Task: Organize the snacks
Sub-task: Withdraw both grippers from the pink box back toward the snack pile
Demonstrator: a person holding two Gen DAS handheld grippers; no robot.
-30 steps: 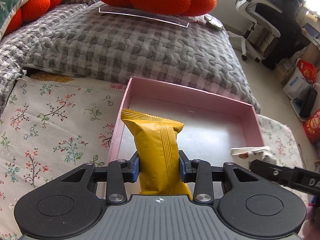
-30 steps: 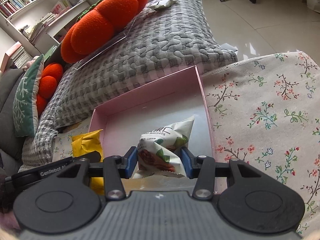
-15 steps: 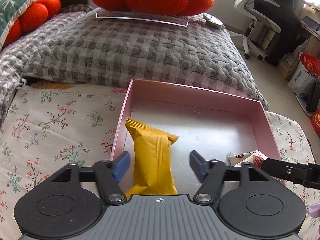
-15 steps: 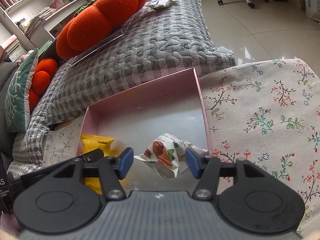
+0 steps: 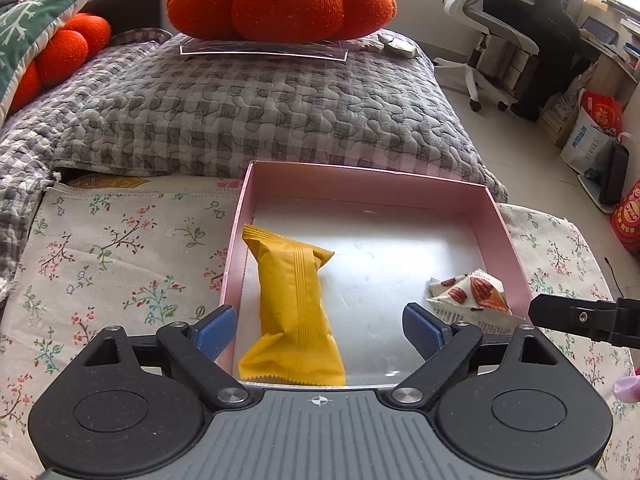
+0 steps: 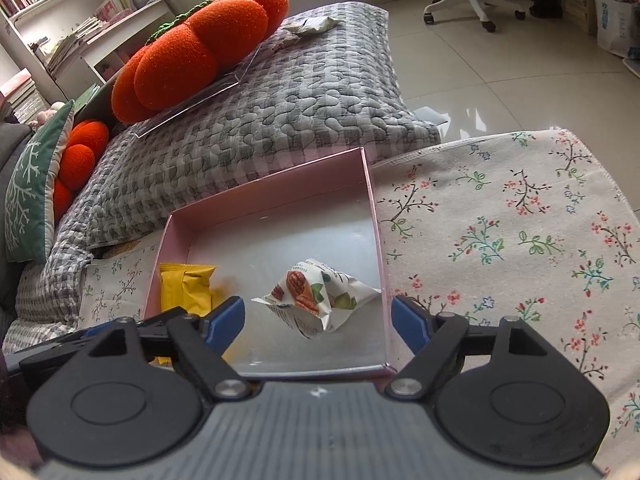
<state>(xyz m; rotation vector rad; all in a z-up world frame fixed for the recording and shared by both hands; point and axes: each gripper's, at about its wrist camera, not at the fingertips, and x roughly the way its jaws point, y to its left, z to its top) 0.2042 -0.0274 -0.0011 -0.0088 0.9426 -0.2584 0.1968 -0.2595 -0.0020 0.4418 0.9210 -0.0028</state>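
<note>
A pink box with a shiny grey floor sits on a flowered cloth. A yellow snack packet lies flat along its left side. A white nut packet lies crumpled by the right wall. My left gripper hangs over the yellow packet, its jaws opening, the blue pads well clear of it. My right gripper hangs over the nut packet, jaws opening too, touching nothing. One black finger of the right gripper shows at the right edge of the left wrist view.
The flowered cloth covers the surface on both sides of the box. Behind it lies a grey quilted cushion with an orange pumpkin pillow on top. A person sits on a white office chair at the far right.
Both grippers let go: the yellow packet and the nut packet dropped onto the box floor. Both sets of jaws spread wide and both grippers drew back and up a little.
</note>
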